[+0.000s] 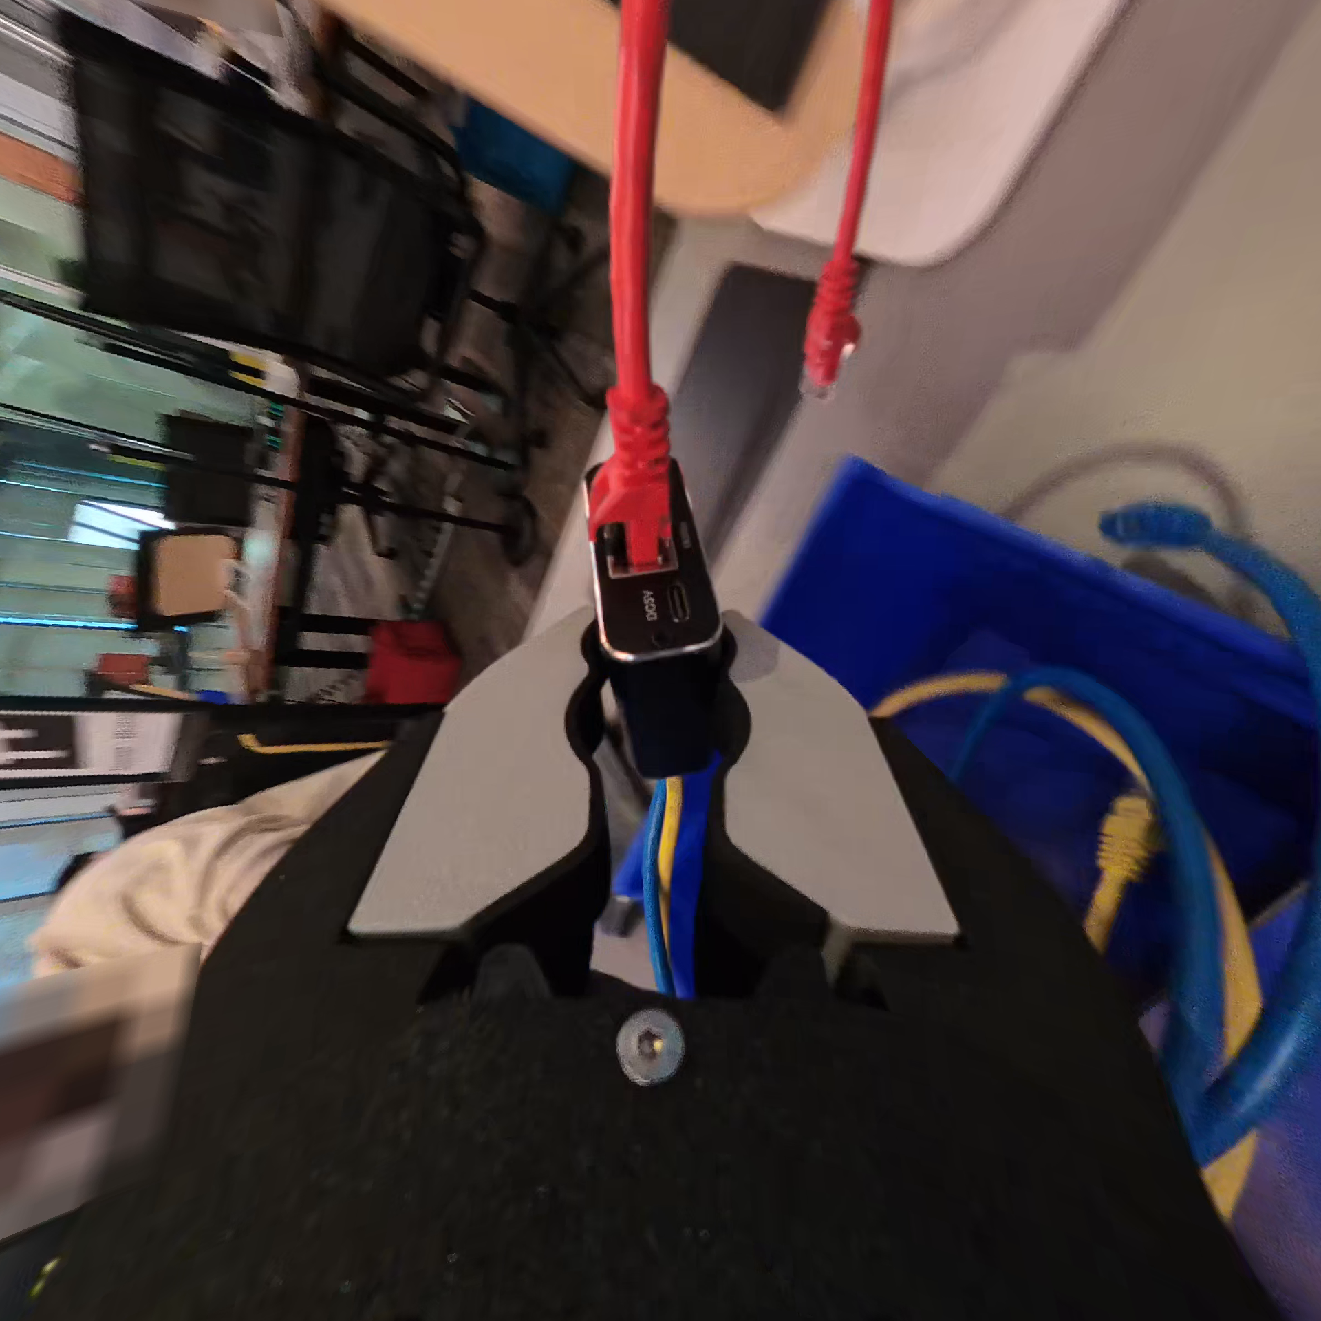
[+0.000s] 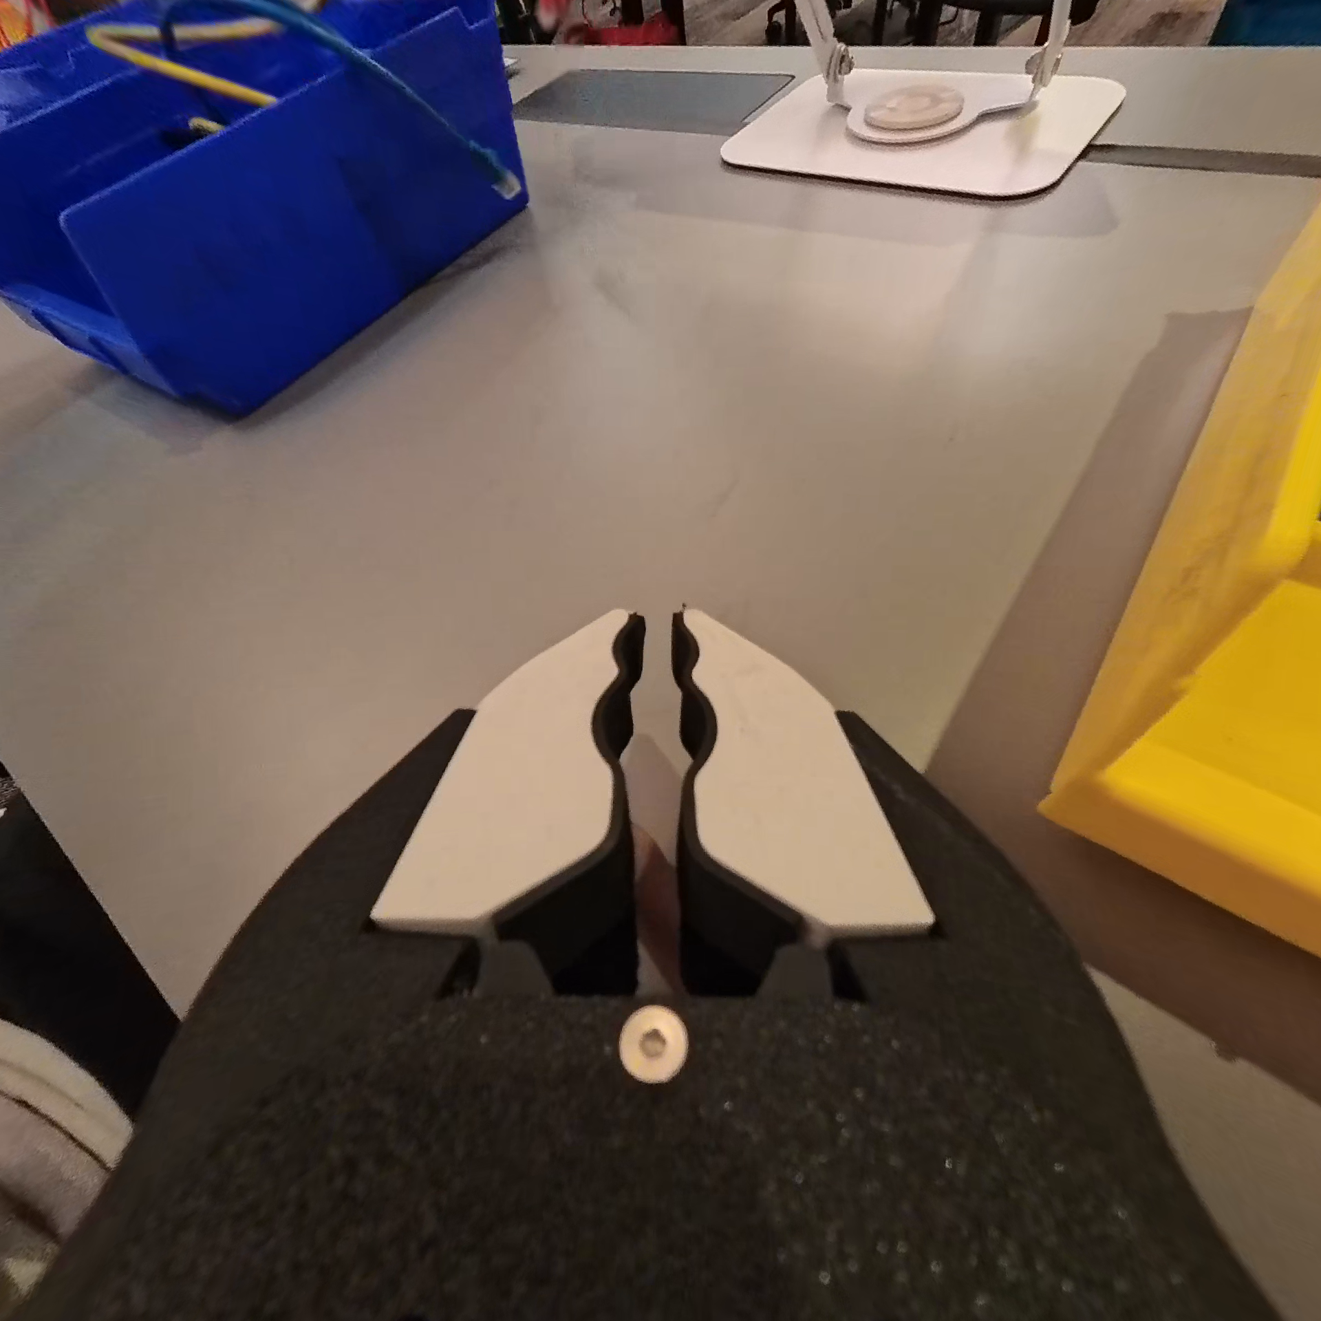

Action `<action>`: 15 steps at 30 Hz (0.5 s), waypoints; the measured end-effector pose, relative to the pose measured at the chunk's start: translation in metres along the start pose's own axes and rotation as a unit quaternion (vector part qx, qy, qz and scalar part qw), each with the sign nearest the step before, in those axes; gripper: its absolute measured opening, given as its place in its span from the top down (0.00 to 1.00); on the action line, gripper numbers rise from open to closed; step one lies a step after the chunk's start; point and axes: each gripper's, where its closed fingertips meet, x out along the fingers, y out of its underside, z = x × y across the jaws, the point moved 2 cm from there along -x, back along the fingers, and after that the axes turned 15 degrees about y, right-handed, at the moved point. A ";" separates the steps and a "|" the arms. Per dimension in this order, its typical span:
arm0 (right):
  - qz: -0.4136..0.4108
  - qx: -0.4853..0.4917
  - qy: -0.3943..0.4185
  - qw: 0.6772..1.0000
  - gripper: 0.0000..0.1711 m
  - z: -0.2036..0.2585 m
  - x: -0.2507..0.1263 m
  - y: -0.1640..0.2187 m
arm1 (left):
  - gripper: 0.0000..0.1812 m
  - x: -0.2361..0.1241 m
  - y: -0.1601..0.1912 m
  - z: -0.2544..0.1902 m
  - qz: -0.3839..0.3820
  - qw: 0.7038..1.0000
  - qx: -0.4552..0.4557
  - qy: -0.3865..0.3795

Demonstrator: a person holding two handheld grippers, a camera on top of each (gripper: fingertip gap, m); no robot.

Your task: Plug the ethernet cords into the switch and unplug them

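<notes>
Ethernet cords and the small black metal switch are the task's things, yet the largest thing in sight is the smooth grey table, which fills the right wrist view. On its far left corner stands a deep blue plastic bin with a blue ethernet cord arching over its rim, its plug end hanging against the outer wall, and a yellow ethernet cord looped inside. At the right edge sits a bright yellow plastic bin, and at the far side a flat white stand base.

The right gripper hovers above the bare table, its grey fingers drawn almost together with only a narrow slit between the tips, and nothing is held in them.

The left wrist view is tilted and partly blurred. The left gripper is clamped on the switch, which is lifted off the table with its port face toward the camera. A red ethernet cord is plugged into the switch's port. A second red plug hangs free to the right, touching nothing. Blue and yellow cords run beneath the fingers toward the bin.
</notes>
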 end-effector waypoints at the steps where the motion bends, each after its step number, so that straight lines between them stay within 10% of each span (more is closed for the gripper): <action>1: 0.001 -0.001 0.000 1.000 0.96 0.000 0.000 0.000 | 0.85 -0.020 -0.014 0.015 -0.013 1.000 0.007 -0.022; 15: -0.013 0.010 0.013 1.000 0.96 -0.011 -0.007 -0.004 | 0.86 -0.269 -0.252 0.129 -0.183 0.950 0.120 -0.224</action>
